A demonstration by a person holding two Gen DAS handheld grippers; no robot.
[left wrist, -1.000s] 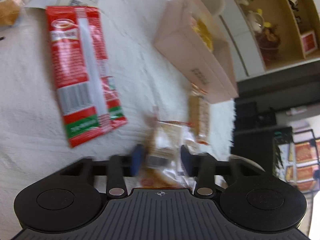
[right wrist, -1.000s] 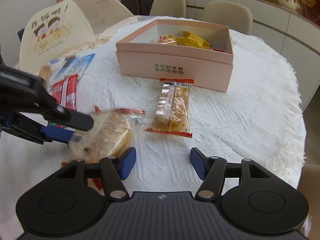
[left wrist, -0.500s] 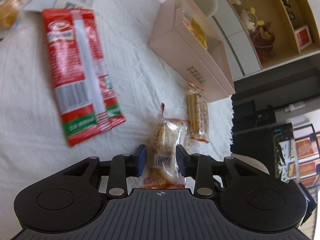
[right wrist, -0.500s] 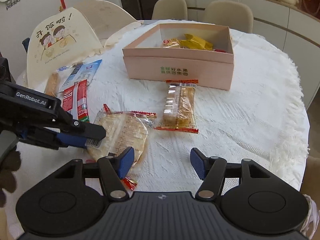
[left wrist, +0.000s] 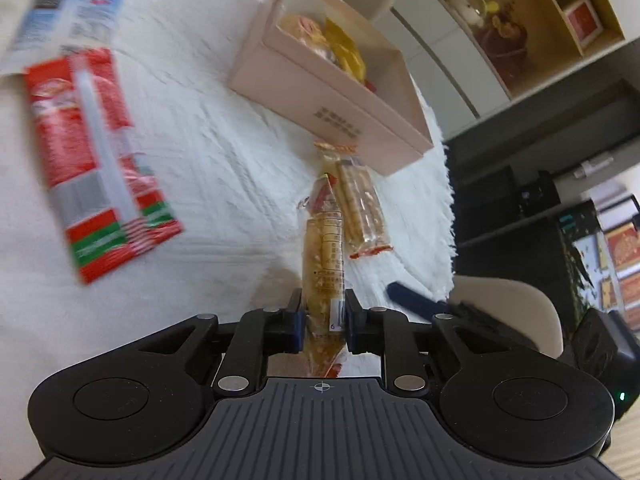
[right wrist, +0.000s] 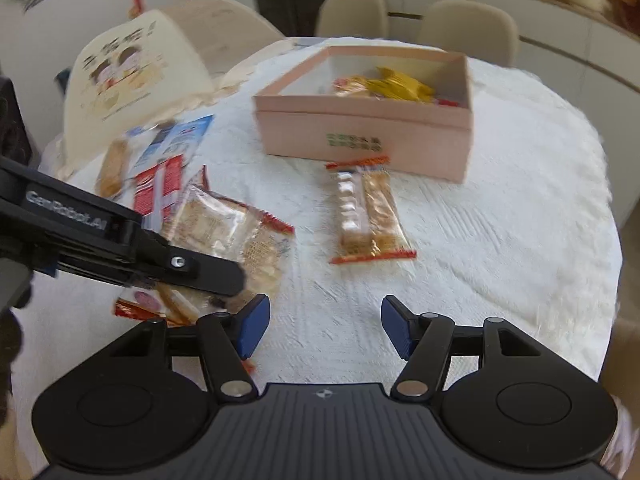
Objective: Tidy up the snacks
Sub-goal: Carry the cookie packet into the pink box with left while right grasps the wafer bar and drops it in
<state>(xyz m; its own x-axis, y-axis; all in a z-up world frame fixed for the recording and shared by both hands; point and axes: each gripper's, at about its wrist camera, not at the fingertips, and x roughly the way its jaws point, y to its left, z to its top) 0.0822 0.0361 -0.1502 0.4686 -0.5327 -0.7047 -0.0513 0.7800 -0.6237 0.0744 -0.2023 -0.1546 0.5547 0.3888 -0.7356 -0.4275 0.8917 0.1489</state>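
Now the left gripper [left wrist: 323, 322] is squeezing shut on the clear cracker packet [left wrist: 325, 258], lifting it edge-up over the white tablecloth [left wrist: 208, 152]. Nearby, the right gripper [right wrist: 324, 326] hangs half open and holds nothing. A wafer packet [right wrist: 366, 210] lies before the pink box [right wrist: 366, 136]; a red packet [left wrist: 94, 160] is off to the left.

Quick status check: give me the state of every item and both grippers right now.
Left gripper: closing on the cracker pack, which sits between its pads.
Cracker pack: gripped at one end, partly lifted.
Right gripper: open, holding nothing.
Pink box: open, snacks already inside.
Wafer pack: flat on the cloth beside the box.
Red pack: flat on the cloth.
Blue pack: flat on the cloth.
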